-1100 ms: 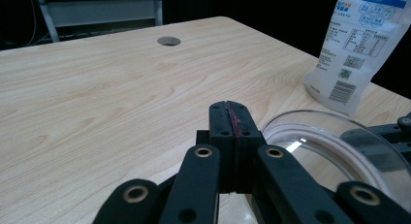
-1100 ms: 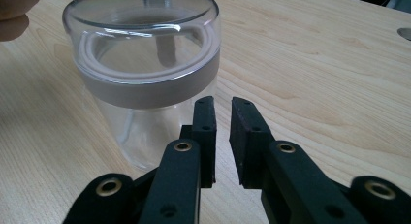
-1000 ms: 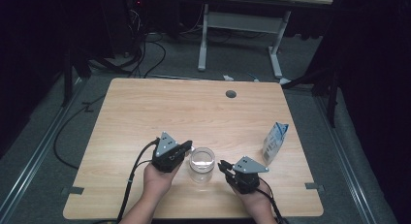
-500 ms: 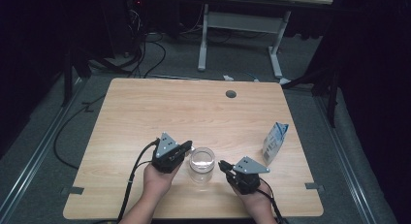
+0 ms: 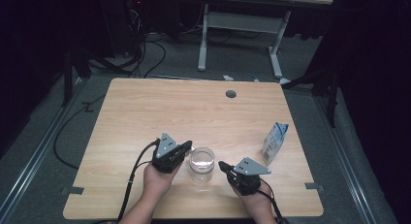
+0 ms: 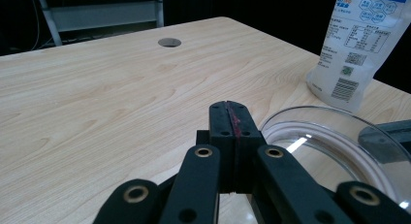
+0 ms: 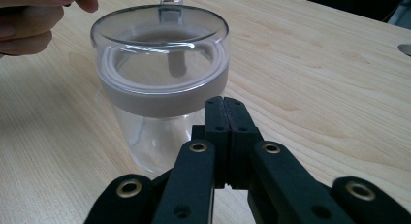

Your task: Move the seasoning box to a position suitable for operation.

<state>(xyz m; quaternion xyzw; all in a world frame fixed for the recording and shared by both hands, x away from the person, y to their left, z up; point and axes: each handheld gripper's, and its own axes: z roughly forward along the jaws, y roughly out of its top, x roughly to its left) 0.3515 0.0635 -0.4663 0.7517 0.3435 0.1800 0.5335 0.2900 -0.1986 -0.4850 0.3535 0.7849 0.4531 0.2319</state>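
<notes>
- The right gripper point(image 5: 224, 165), at the lower right of the high view, has just been closing its fingers; they are now together with nothing between them, as the right gripper view shows.
- The left gripper point(image 5: 186, 145) also has its fingers pressed together and holds nothing.
- So, I judge, no grasp is made yet; both tips only flank the jar.
- The clear jar point(image 5: 201, 164) stands upright on the table point(image 5: 160, 107), lower centre, with its lid point(image 7: 160, 37) on; it looks empty.
- A white pouch point(image 5: 275, 142) stands to the right, apart from the jar.
</notes>
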